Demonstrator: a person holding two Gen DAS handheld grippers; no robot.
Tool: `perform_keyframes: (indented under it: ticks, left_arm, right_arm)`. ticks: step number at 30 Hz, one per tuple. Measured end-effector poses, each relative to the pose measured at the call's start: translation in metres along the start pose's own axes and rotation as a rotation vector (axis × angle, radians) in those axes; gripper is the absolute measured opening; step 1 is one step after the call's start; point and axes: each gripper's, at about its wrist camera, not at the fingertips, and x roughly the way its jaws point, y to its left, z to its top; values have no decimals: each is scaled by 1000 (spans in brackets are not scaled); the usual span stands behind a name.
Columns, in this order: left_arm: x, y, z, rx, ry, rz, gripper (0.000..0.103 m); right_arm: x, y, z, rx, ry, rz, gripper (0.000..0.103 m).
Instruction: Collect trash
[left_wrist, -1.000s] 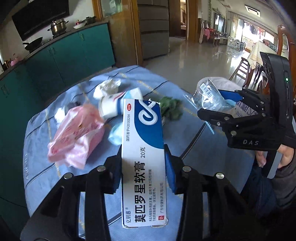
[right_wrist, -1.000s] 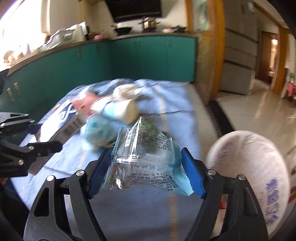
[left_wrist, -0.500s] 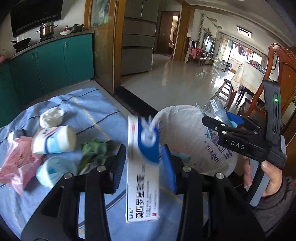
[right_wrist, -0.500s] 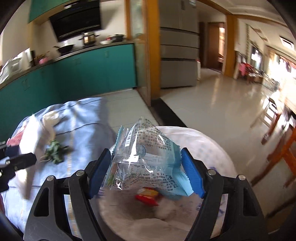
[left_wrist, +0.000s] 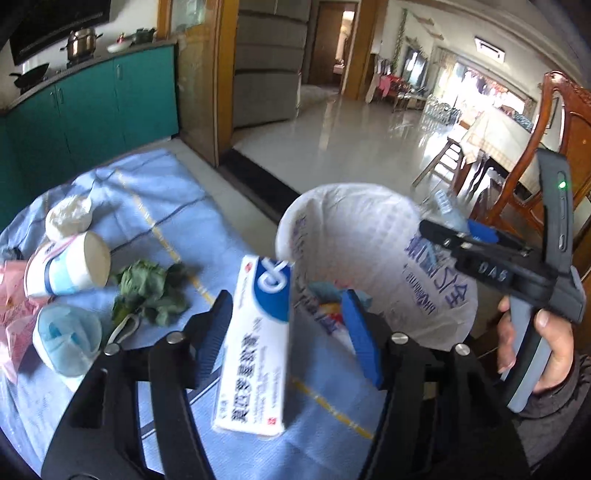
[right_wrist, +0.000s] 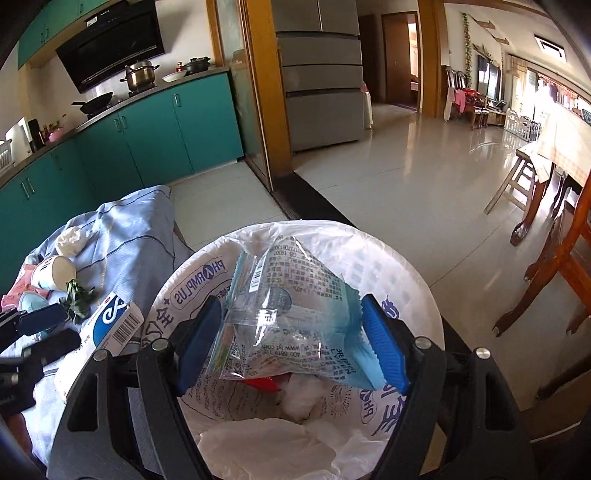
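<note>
Starting at the left of the table (left_wrist: 155, 206), there's still plenty to pick up on the blue cloth: a crumpled tissue (left_wrist: 68, 218), a paper cup (left_wrist: 66, 266) on its side, a pink bag (left_wrist: 11, 317), a blue face mask (left_wrist: 66, 338) and some wilted greens (left_wrist: 147, 291). Then comes the left gripper (left_wrist: 286, 334), whose jaws have just been opening; the white-and-blue medicine box (left_wrist: 258, 347) is between them, leaning on the left pad with daylight on the right side, so it's basically let go. Problem is the box looks to me like it's over the table edge, just beside the bin (left_wrist: 354, 236), not clearly above the opening, so I'd push that hand further right over the rim before releasing fully, or it may land on the cloth. Further right, the right gripper (right_wrist: 291, 341) is pinching a clear snack wrapper (right_wrist: 291, 314) between its blue pads, sitting right above the lined bin mouth with older trash visible below. That one's lined up nicely: just spread the jaws and maybe give a tiny shake, since thin film likes to cling to a pad.
</note>
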Motion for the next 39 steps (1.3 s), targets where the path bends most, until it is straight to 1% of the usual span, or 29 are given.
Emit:
perform_keyframes:
  ticks: [2, 4, 5, 6, 7, 8, 10, 13, 14, 16, 19, 21, 24, 25, 27, 28, 30, 31, 34, 35, 36, 37, 39]
  left_arm:
    - [4, 4, -5, 11, 44, 21, 63]
    - [10, 6, -10, 27, 86, 28, 69]
    - [14, 6, -12, 36, 109, 25, 69]
    - [18, 5, -15, 46, 132, 27, 66]
    - [22, 4, -18, 57, 155, 25, 50]
    - [26, 3, -20, 68, 179, 23, 42]
    - [30, 2, -24, 81, 201, 23, 41]
    - [28, 2, -26, 94, 188, 24, 40]
    - [24, 3, -24, 86, 162, 30, 40]
    - [15, 2, -20, 71, 106, 21, 40]
    - [-1, -2, -9, 25, -9, -24, 40]
    - [-4, -7, -3, 9, -56, -51, 40]
    - [3, -24, 6, 17, -92, -97, 40]
    - [9, -33, 9, 29, -92, -123, 40]
    - [25, -49, 15, 60, -81, -137, 41]
    - [33, -56, 16, 78, -74, -136, 41]
    - [49, -67, 15, 101, -48, -117, 56]
    - [55, -70, 14, 109, -32, -102, 65]
    - [57, -72, 13, 137, -24, -76, 67]
    - [54, -71, 13, 143, -35, -63, 72]
    - [50, -69, 13, 144, -55, -45, 74]
    - [45, -66, 13, 138, -73, -30, 76]
    - [35, -56, 14, 110, -100, 19, 77]
  right_arm:
    - [1, -1, 1, 6, 5, 1, 76]
    - [1, 0, 2, 14, 8, 13, 76]
    - [0, 1, 3, 15, 8, 18, 76]
    - [0, 3, 3, 13, 7, 21, 76]
    - [0, 4, 3, 7, 8, 22, 76]
    - [0, 6, 3, 3, 8, 24, 76]
    - [0, 9, 2, -5, 9, 31, 76]
    - [-1, 11, 2, -19, 5, 38, 76]
    - [-2, 11, 2, -22, 2, 39, 76]
    - [-4, 11, 2, -23, -4, 39, 76]
    - [-9, 9, 4, -14, -29, 19, 76]
    - [-12, 2, 5, 12, -44, 1, 76]
    - [-15, -11, 6, 68, -61, -28, 76]
    - [-16, -18, 7, 96, -68, -39, 76]
    - [-18, -30, 7, 144, -78, -57, 76]
    - [-18, -35, 6, 163, -82, -63, 76]
    - [-17, -43, 7, 198, -81, -72, 76]
    - [-17, -47, 6, 210, -79, -74, 76]
    - [-11, -48, 4, 205, -53, -66, 76]
    - [-9, -47, 3, 199, -42, -60, 78]
    - [-7, -45, 2, 192, -32, -55, 81]
    - [-4, -41, 2, 182, -19, -51, 81]
    - [-2, -36, 1, 170, -8, -42, 85]
